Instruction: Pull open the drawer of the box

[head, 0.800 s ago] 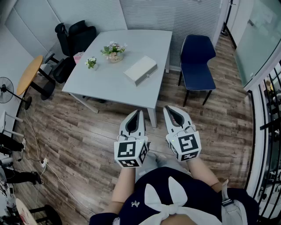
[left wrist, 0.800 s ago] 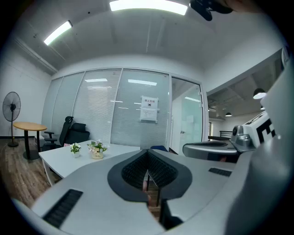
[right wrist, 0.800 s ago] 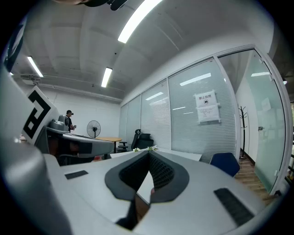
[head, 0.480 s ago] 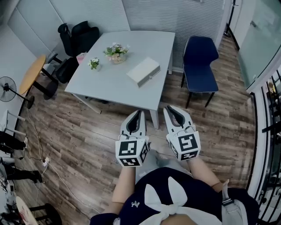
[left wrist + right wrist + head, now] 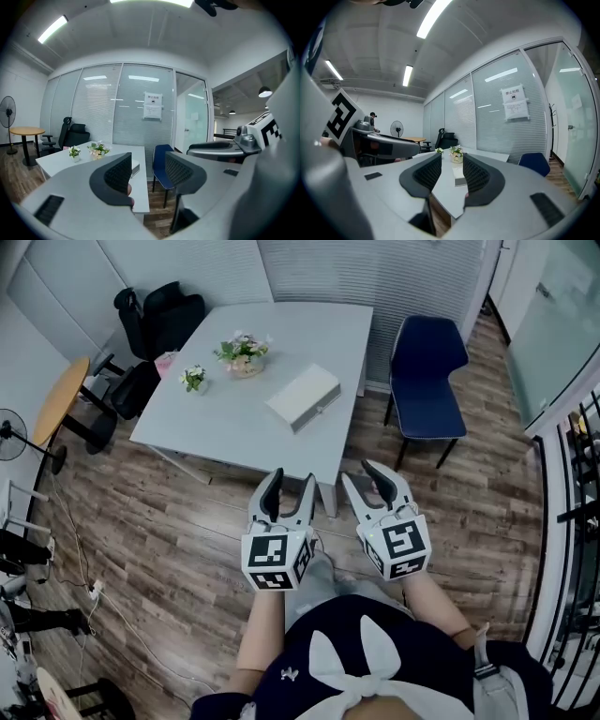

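White rectangular drawer box (image 5: 302,397) lies untouched on the grey tabletop (image 5: 272,334); my left gripper (image 5: 292,480) and right gripper (image 5: 363,474) have just spread their fingers apart, empty, ready to approach.

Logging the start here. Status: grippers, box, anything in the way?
Left gripper open, empty. Right gripper open, empty. Both short of the table; white box on it, drawer looks shut. Blue chair beside table, not in the way.

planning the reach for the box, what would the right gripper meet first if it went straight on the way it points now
Most likely the near edge of the table, seen between the open jaws of the right gripper, with the box lying farther back on it. Depth is unclear.
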The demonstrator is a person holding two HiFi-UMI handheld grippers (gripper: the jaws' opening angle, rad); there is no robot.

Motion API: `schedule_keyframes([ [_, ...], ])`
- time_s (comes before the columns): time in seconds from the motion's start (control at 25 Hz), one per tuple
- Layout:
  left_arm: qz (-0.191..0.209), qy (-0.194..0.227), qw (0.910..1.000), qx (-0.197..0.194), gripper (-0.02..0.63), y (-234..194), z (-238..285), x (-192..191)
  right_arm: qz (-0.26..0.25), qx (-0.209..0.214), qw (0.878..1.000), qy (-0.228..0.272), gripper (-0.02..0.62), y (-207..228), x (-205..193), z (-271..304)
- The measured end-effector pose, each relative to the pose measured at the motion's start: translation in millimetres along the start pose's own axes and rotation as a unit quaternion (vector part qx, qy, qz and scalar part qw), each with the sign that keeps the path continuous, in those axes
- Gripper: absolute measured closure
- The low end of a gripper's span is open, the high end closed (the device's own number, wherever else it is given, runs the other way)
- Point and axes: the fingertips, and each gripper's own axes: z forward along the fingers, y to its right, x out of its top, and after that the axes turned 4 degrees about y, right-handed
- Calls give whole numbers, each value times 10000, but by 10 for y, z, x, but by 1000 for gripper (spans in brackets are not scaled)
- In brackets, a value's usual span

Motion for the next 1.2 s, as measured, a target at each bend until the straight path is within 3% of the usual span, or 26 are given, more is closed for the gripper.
schedule_keyframes([
  [0.48,-125,-448,9989,-81,394,-619,773,-143,-47,-25,9992,-401,436,329,-163,796],
  [0.84,-429,-914,9948,-131,393,-1219,1399,-369,-151,-146,9968,-773,434,555,-372,1475],
  [1.08,-761,-1306,9883,-197,390,-1609,1740,-592,-46,-81,9922,-1245,426,585,-639,1846],
  [1.2,-1123,-1649,9797,-187,390,-1799,1887,-817,-35,-139,9895,-1440,425,605,-774,1990],
])
